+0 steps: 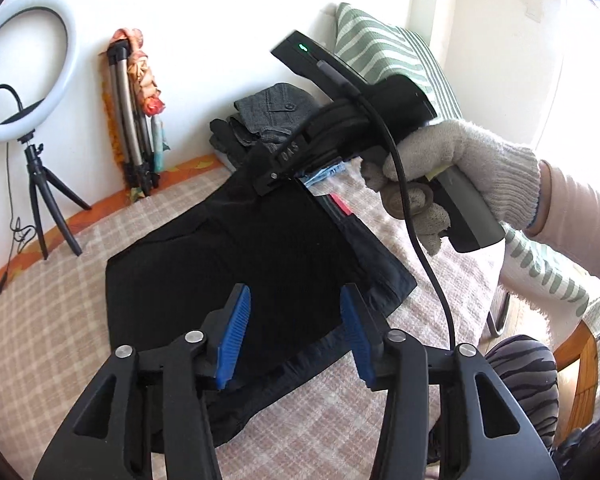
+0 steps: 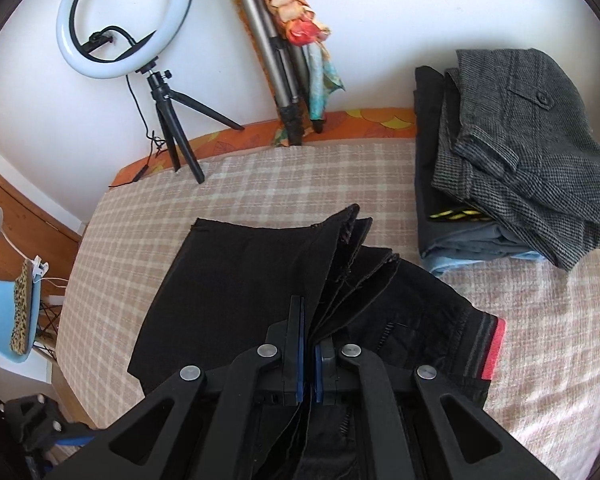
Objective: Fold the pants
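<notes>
Black pants (image 1: 228, 256) lie folded on the checked bedcover (image 1: 52, 336). My left gripper (image 1: 296, 336) hangs just above their near edge, blue pads apart with nothing pressed between them. A gloved hand (image 1: 460, 160) holds my right gripper (image 1: 278, 174), which pinches the far end of the cloth. In the right wrist view my right gripper (image 2: 309, 356) is shut on several black layers of the pants (image 2: 236, 280), lifted and fanned out past the pads. The waistband with a red stripe (image 2: 496, 348) lies to the right on the bedcover (image 2: 260, 184).
A stack of folded pants (image 2: 512, 152) with a grey tweed pair on top sits at the back right. A ring light on a small tripod (image 2: 120, 20) and a folded tripod with a scarf (image 2: 284, 48) stand by the wall. There is also a striped pillow (image 1: 388, 52) and a blue chair (image 2: 4, 320).
</notes>
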`<control>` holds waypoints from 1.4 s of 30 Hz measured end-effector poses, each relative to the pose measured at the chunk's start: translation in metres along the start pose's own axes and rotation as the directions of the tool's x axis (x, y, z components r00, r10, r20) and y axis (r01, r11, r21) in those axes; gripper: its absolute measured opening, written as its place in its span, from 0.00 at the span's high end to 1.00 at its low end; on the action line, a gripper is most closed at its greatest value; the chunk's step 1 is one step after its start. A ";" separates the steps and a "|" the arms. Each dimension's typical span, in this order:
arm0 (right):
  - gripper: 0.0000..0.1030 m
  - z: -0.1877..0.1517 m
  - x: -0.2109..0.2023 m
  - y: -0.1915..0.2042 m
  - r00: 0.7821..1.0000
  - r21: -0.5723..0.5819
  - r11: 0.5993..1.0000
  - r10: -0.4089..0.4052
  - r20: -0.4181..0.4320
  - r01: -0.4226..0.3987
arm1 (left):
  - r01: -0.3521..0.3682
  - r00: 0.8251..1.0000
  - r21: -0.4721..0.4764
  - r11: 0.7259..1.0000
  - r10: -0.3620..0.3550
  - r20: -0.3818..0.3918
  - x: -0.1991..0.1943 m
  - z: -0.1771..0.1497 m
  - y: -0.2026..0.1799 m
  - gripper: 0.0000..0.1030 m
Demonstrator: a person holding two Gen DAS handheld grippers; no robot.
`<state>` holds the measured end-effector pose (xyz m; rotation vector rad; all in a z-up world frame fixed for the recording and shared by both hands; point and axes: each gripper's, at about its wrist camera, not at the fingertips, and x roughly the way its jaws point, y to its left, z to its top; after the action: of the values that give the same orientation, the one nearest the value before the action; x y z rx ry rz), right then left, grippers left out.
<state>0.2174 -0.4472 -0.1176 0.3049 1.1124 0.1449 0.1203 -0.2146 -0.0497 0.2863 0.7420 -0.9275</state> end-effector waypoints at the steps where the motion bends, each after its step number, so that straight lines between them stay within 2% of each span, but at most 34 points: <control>1: 0.99 -0.003 0.004 -0.009 1.000 0.013 1.000 -0.008 -0.007 0.008 | -0.027 1.000 0.000 1.000 0.027 0.004 -0.004 -0.003 0.005 0.54; 3: 0.99 -0.008 0.010 -0.027 1.000 0.036 0.999 -0.016 -0.019 0.016 | -0.131 0.991 0.012 0.991 0.131 0.004 -0.011 -0.010 0.019 0.54; 5: 0.99 -0.012 0.016 -0.039 0.999 0.050 0.999 -0.021 -0.029 0.023 | -0.230 0.973 0.005 0.973 0.230 -0.021 -0.010 -0.020 0.041 0.54; 7: 0.99 -0.017 0.021 -0.046 0.999 0.059 0.998 -0.020 -0.040 0.023 | -0.295 0.954 -0.008 0.956 0.294 -0.053 -0.006 -0.031 0.066 0.54; 10: 0.99 -0.024 0.022 -0.055 0.998 0.077 0.997 0.002 -0.055 0.002 | -0.351 0.931 -0.028 0.936 0.346 -0.118 0.008 -0.049 0.097 0.54; 12: 0.99 -0.028 0.022 -0.060 0.998 0.072 0.997 -0.010 -0.058 0.014 | -0.355 0.927 -0.052 0.933 0.344 -0.151 0.018 -0.058 0.111 0.54; 15: 0.99 -0.031 0.030 -0.073 0.996 0.090 0.995 -0.044 -0.083 0.052 | -0.322 0.936 -0.092 0.942 0.303 -0.178 0.035 -0.065 0.120 0.54; 18: 0.99 -0.032 0.041 -0.079 0.994 0.103 0.993 -0.047 -0.100 0.057 | -0.291 0.945 -0.077 0.954 0.274 -0.181 0.049 -0.068 0.111 0.54; 20: 0.98 -0.032 0.048 -0.079 0.993 0.090 0.994 -0.053 -0.109 0.063 | -0.283 0.944 -0.043 0.958 0.271 -0.187 0.059 -0.069 0.103 0.54; 23: 0.92 -0.030 0.049 -0.086 0.996 0.109 0.994 -0.011 -0.089 0.021 | -0.271 0.940 0.017 0.962 0.269 -0.210 0.073 -0.073 0.090 0.54; 25: 0.83 -0.029 0.043 -0.093 0.998 0.130 0.991 -0.007 -0.060 0.015 | -0.269 0.935 0.044 0.962 0.272 -0.227 0.082 -0.076 0.085 0.54; 26: 0.85 -0.030 0.040 -0.096 0.999 0.136 0.991 -0.009 -0.047 0.016 | -0.270 0.934 0.052 0.962 0.274 -0.229 0.084 -0.078 0.082 0.54; 28: 0.95 -0.031 0.035 -0.097 0.999 0.122 0.992 -0.009 -0.032 0.013 | -0.259 0.938 0.037 0.965 0.260 -0.228 0.085 -0.080 0.083 0.54; 33: 0.98 -0.037 0.028 -0.089 1.000 0.080 0.997 0.003 -0.009 -0.002 | -0.262 0.944 -0.029 0.965 0.250 -0.214 0.079 -0.081 0.091 0.54; 38: 0.99 -0.042 0.023 -0.082 0.993 0.071 0.991 -0.116 -0.008 0.116 | -0.283 0.943 -0.079 0.956 0.263 -0.203 0.068 -0.081 0.104 0.54; 40: 0.99 -0.044 0.024 -0.083 0.985 0.036 0.985 -0.169 -0.021 0.170 | -0.280 0.947 -0.105 0.954 0.256 -0.194 0.064 -0.081 0.110 0.51; 42: 0.99 -0.046 0.029 -0.089 0.980 0.053 0.979 -0.194 -0.036 0.196 | -0.278 0.949 -0.129 0.952 0.251 -0.189 0.062 -0.081 0.115 0.47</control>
<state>0.1859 -0.5160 -0.1886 0.2426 1.1715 -0.0559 0.1995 -0.1434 -0.1605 0.3231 0.9042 -0.5912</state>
